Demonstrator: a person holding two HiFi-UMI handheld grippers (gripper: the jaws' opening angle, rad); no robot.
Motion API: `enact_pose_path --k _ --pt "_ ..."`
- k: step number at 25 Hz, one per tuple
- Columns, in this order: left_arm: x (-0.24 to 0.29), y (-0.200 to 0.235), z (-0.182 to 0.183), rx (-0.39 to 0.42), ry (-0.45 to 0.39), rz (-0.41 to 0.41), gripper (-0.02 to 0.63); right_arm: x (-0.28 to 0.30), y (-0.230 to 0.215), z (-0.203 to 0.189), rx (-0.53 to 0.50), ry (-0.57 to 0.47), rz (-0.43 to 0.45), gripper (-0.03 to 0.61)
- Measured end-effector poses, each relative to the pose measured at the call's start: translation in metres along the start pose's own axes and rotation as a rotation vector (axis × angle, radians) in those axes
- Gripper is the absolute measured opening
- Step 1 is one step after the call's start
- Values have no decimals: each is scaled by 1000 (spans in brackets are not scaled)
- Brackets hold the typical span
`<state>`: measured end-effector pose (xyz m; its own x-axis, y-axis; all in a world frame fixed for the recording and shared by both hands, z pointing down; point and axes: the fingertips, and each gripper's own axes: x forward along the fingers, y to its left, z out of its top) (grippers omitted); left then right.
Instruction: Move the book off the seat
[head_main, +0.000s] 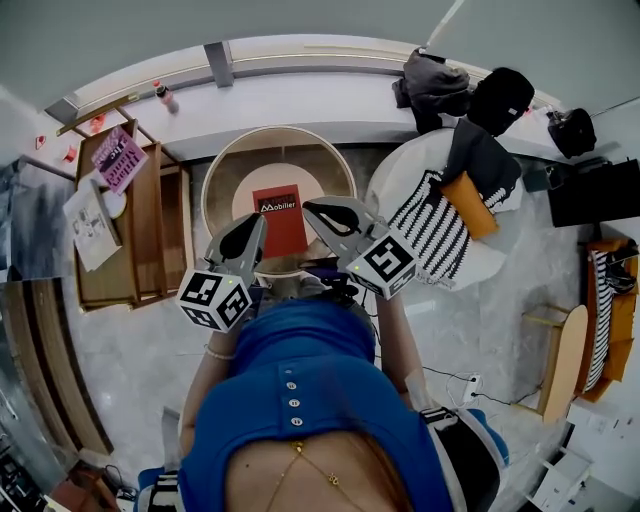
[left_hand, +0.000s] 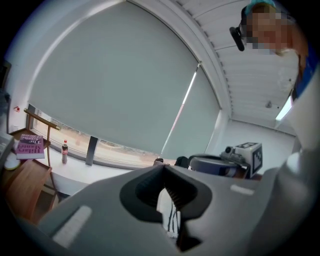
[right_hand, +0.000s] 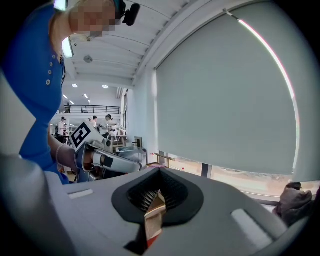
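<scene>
Red book (head_main: 282, 226) lies flat mid-seat (head_main: 222, 170), with left tool (head_main: 259, 224) and right tool (head_main: 310, 207) clenched empty above the seat; book probably light, stiff and slick-covered, so pinch an edge.

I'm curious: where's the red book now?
Head view, centre: the red book lies on the round seat, between the wooden shelf and the striped cloth.

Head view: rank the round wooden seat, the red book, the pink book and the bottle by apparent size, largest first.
1. round wooden seat
2. red book
3. pink book, nearly as large as the red book, so this pair is unsure
4. bottle
</scene>
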<state>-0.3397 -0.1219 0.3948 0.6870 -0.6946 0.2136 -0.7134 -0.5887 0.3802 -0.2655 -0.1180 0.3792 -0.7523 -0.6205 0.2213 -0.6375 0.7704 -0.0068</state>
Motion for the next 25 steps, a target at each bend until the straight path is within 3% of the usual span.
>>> enact_pose_path --k 16,25 --pt "4 -9 26 5 -50 -16 2 8 2 29 41 -99 10 0" --pt "3 -10 29 6 -58 -8 2 12 7 33 34 -102 27 0"
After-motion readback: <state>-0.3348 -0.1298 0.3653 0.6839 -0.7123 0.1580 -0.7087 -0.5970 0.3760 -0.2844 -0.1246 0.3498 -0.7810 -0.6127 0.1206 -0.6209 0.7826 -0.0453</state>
